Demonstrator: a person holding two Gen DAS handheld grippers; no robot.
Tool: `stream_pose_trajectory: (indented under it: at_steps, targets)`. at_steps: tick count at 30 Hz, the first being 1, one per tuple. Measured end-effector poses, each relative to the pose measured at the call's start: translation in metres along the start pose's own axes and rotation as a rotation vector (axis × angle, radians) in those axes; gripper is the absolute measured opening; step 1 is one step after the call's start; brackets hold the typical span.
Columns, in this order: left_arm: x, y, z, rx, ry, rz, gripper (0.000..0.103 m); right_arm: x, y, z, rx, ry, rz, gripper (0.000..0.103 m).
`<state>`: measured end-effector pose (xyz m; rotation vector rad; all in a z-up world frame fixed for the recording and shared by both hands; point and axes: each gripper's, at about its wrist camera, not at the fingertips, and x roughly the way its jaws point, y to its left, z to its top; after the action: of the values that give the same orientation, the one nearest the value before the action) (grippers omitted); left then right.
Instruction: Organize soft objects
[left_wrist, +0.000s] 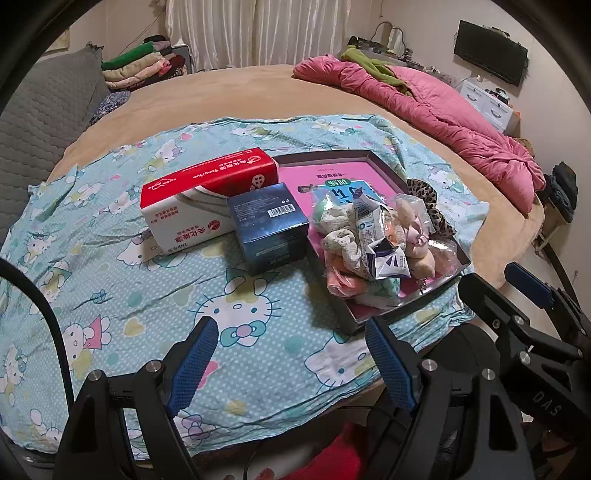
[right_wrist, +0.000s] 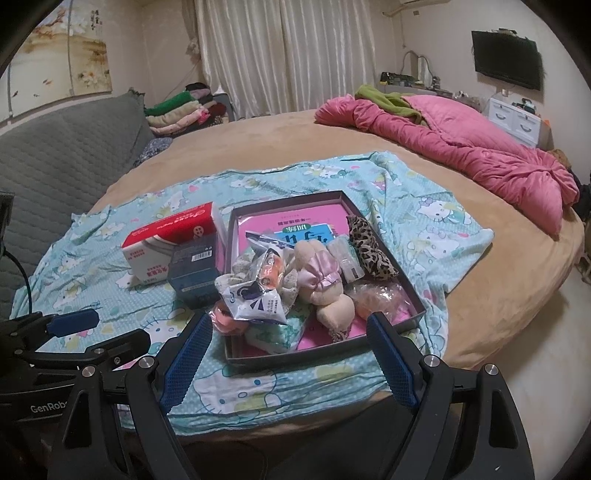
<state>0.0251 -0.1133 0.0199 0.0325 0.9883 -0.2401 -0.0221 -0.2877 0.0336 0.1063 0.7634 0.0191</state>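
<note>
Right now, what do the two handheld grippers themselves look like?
Both are matte black frames with silver bolts. The left gripper and right gripper each carry two blue, cross-hatched finger pads. White lettering reading "GenRobo" marks the left one's body, and a black cable trails below.

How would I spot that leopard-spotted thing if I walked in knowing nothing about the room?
Start at the cartoon-cat sheet spread on the tan bed, and find the shallow dark tray lying on it. The leopard-print scrunchie sits along the tray's right edge, towards the pink quilt. It alone has brown-and-black spots; its neighbours are pale pink, cream or wrapped in clear plastic.
</note>
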Motion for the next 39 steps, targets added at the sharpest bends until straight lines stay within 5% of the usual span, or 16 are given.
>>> stream_pose_trajectory:
  at_steps: [39]
  targets:
    - [-0.0001, 0.0072, 0.0005, -0.016, 0.000, 0.014, 0.081, 0.0015, 0.0006, -0.0017, 0.000, 0.006, -0.002, 0.086]
